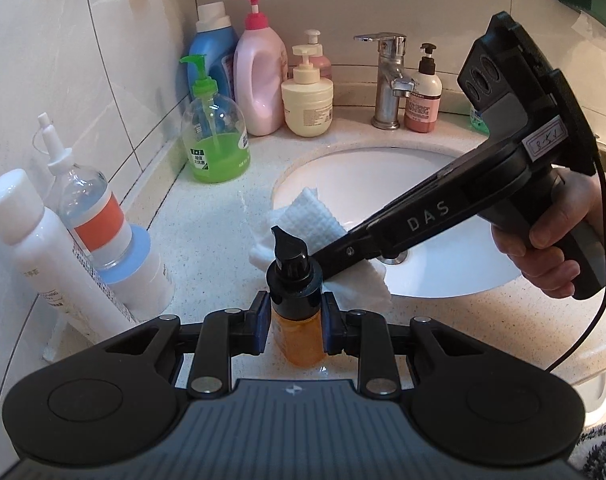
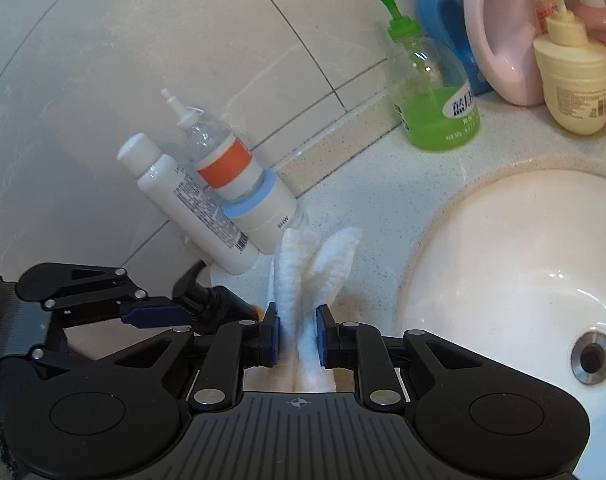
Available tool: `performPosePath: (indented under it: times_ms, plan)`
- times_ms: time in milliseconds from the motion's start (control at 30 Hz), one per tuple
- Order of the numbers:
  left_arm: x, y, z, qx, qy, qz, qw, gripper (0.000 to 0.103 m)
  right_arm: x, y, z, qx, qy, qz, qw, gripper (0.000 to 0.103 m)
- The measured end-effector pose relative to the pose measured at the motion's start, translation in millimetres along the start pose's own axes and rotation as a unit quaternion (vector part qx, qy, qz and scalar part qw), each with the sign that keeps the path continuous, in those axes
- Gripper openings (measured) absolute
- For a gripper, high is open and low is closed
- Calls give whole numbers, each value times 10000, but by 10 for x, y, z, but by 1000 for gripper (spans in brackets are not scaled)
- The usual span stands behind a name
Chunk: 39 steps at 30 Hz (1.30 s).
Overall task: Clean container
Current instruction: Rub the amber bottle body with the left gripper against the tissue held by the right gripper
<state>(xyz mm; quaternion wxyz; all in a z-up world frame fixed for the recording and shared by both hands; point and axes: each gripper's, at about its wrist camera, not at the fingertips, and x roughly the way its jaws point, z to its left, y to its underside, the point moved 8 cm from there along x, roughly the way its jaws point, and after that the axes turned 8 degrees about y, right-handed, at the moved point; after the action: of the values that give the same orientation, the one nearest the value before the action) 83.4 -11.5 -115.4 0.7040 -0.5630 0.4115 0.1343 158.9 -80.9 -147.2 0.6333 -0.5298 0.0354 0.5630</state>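
Observation:
My left gripper (image 1: 296,328) is shut on a small orange pump bottle (image 1: 299,340) with a black pump head (image 1: 289,246), upright on the speckled counter (image 1: 223,216) at the sink's front left. My right gripper (image 2: 297,334) is shut on a white waffle cloth (image 2: 299,276). In the left wrist view the right gripper reaches in from the right and holds the cloth (image 1: 311,220) against the bottle's far right side. The bottle's black pump head (image 2: 207,300) and the left gripper's blue fingers (image 2: 151,314) show at lower left in the right wrist view.
A white basin (image 1: 363,184) with a drain (image 2: 593,356) lies right of the bottle. A chrome tap (image 1: 387,80) stands behind it. Several bottles line the back, among them a green soap bottle (image 1: 215,136). A white bottle (image 1: 43,252) and a clear bottle (image 1: 87,208) lean on the tiled left wall.

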Motion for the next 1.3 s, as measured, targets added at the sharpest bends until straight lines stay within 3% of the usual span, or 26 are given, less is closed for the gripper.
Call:
performPosePath:
  times_ms: [167,267,633,700,733,833,1133,1300]
  plan:
    - [29,34,5,-175,-67,45,9998,33,103,202,-78,-190,392,278,9987,21]
    - [76,66,20,-409,-139,71,9990,47,25,199,-96,-70,433,188,9989,21]
    - [329,73,100,-1201,-457,-11,9917,51,-371,279,-255,307,879,-115,9956,21]
    - [373,69,116,-1357,-328,-30,9902,48,-439,320,-290,405,922,-161,9948,21]
    - [377,65,120,-1396,-295,-63,9897,41,-473,344,-309,442,933,-184,9945,21]
    - [373,41,135,-1473,-168,-178,9888,39,-545,412,-352,524,995,-226,9934,21]
    - [187,-278,70,-1906,969,-560,9753,38,-668,623,-396,633,1271,-272,9895,21]
    - [58,-506,-44,-1921,1441,-706,9682,38,-672,607,-246,585,1120,-364,9913,21]
